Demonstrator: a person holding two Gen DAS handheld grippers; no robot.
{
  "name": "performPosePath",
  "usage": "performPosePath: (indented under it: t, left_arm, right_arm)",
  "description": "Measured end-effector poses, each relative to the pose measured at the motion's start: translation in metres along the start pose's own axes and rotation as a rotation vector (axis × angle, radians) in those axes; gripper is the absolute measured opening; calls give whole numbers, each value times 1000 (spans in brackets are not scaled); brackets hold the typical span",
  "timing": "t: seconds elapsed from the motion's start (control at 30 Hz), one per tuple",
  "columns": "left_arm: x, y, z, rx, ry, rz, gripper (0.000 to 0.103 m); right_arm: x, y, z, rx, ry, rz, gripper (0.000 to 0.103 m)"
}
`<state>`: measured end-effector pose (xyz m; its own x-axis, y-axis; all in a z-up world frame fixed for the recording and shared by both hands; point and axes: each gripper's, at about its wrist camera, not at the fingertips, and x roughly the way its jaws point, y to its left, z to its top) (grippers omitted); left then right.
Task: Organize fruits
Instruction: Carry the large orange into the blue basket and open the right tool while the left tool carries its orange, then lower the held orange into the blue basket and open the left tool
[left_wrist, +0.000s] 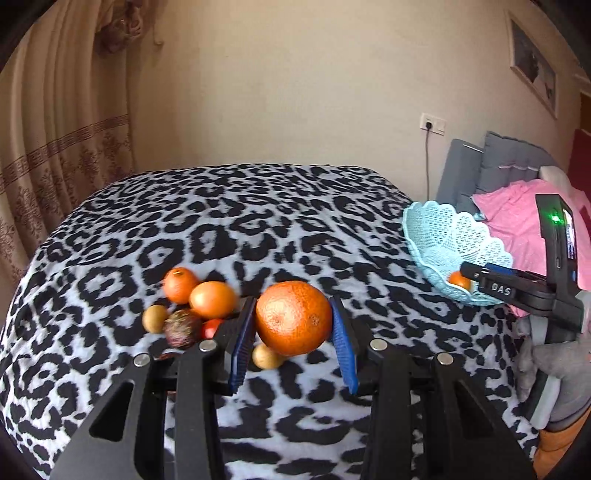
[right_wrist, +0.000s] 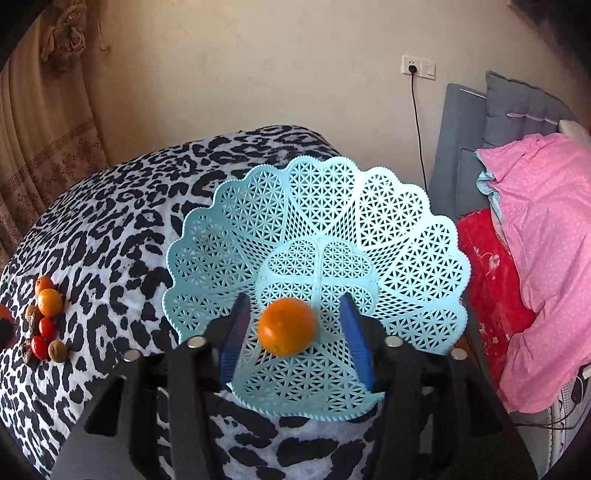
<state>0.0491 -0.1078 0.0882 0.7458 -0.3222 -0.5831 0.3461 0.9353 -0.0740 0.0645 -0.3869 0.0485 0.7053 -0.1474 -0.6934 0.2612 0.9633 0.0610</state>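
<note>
My left gripper (left_wrist: 293, 325) is shut on a large orange (left_wrist: 293, 317) and holds it just above the leopard-print cloth (left_wrist: 258, 221). Left of it lies a cluster of small fruits (left_wrist: 192, 306); a small tan fruit (left_wrist: 266, 356) lies under the orange. My right gripper (right_wrist: 291, 328) is open over the light blue lattice basket (right_wrist: 399, 229). A small orange fruit (right_wrist: 286, 326) sits between its fingers without touching the pads and looks blurred. In the left wrist view the basket (left_wrist: 439, 236) and right gripper (left_wrist: 476, 277) are at the right.
The fruit cluster (right_wrist: 46, 321) shows at the far left of the right wrist view. A bed with pink bedding (right_wrist: 546, 240) and a red cloth (right_wrist: 491, 288) stands right of the table. A curtain (left_wrist: 55, 129) hangs at the left, and a wall lies behind.
</note>
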Motion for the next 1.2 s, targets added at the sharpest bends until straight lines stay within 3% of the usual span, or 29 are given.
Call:
performPosePath:
  t: [0.63, 1.2]
  left_arm:
    - [75, -88, 52, 49, 99, -208, 40]
    - [118, -132, 65, 103, 141, -266, 40]
  right_arm:
    - [0, -11, -2, 47, -26, 1, 53]
    - [-8, -25, -1, 102, -70, -35, 53]
